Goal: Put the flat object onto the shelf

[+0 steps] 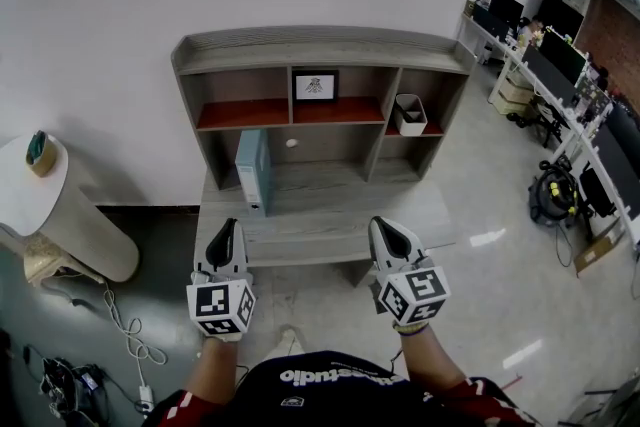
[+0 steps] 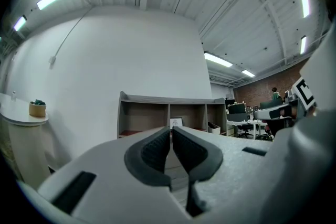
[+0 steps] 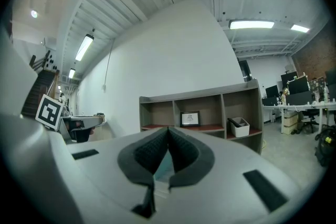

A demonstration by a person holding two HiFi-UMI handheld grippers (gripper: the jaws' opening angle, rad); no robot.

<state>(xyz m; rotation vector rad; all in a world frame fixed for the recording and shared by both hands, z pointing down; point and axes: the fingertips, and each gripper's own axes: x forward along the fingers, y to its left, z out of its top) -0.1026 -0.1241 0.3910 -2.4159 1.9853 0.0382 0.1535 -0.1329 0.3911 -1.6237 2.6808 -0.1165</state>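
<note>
Head view: flat object (image 1: 252, 172), light blue, standing on edge on the grey lower board of the shelf (image 1: 320, 50). Placed toward the left end of the wide bottom bay, clear of the side wall. Gripped by neither claw.

Just right of it, on the back panel, a small pale round knob (image 1: 291, 143). Above, three upper compartments floored in reddish brown: framed picture (image 1: 314, 86) upright in the middle one, white bin (image 1: 409, 114) in the right one.

Nearer the camera, left claw (image 1: 227, 225) and right claw (image 1: 386, 225) side by side, both aimed at the shelf. Tips near the front edge of the lower board, well apart from the flat object. Marker cube (image 1: 221, 305) at the rear of the left one, another (image 1: 414, 295) at the rear of the right.

Left gripper view: dark pads pressed together, nothing pinched, shelf in the distance beyond the tips.

Right gripper view: pads likewise meeting at the tips, nothing caught between. Sliver of the light-blue flat object visible through the small gap under the tips, far behind them.

Farther out in the head view: round white table (image 1: 30, 200) at far left with a small basket (image 1: 41, 153) on top, white cable (image 1: 118, 310) trailing over the floor beside it, dark monitors (image 1: 562, 55) in a row at far right.
</note>
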